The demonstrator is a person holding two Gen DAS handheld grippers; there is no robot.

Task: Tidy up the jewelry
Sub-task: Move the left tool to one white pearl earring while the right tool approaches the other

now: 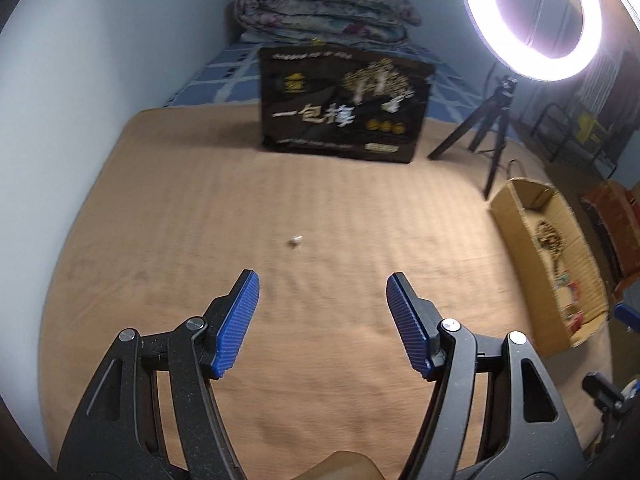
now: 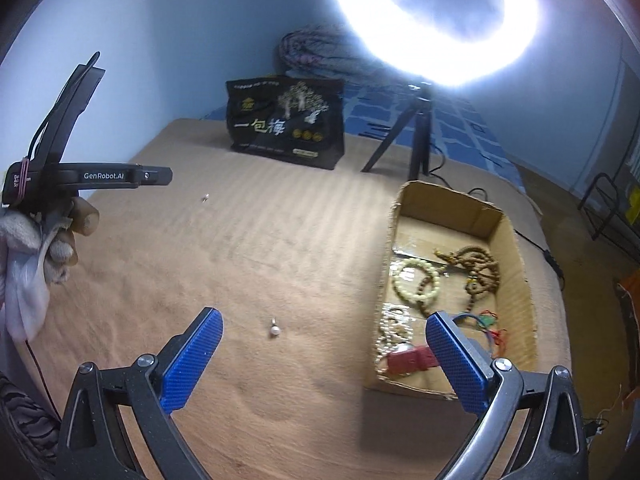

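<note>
A small white pearl earring (image 1: 295, 241) lies on the tan blanket (image 1: 200, 208) ahead of my open, empty left gripper (image 1: 322, 284). In the right wrist view a second pearl piece (image 2: 274, 330) lies just ahead of my open, empty right gripper (image 2: 323, 322), and the first one (image 2: 205, 197) lies farther back. A cardboard box (image 2: 516, 280) to the right holds a brown bead necklace (image 2: 480, 268), a cream bead bracelet (image 2: 416, 280), a pearl strand (image 2: 390, 332) and a red strap (image 2: 410, 361). The box also shows in the left wrist view (image 1: 520, 240). The left gripper's body (image 2: 100, 176) shows at left.
A black printed bag (image 1: 344, 104) stands at the back of the blanket. A ring light (image 1: 532, 20) on a black tripod (image 1: 494, 140) stands at the back right. A folded quilt (image 1: 324, 8) lies on the blue checked sheet behind. A wall runs along the left.
</note>
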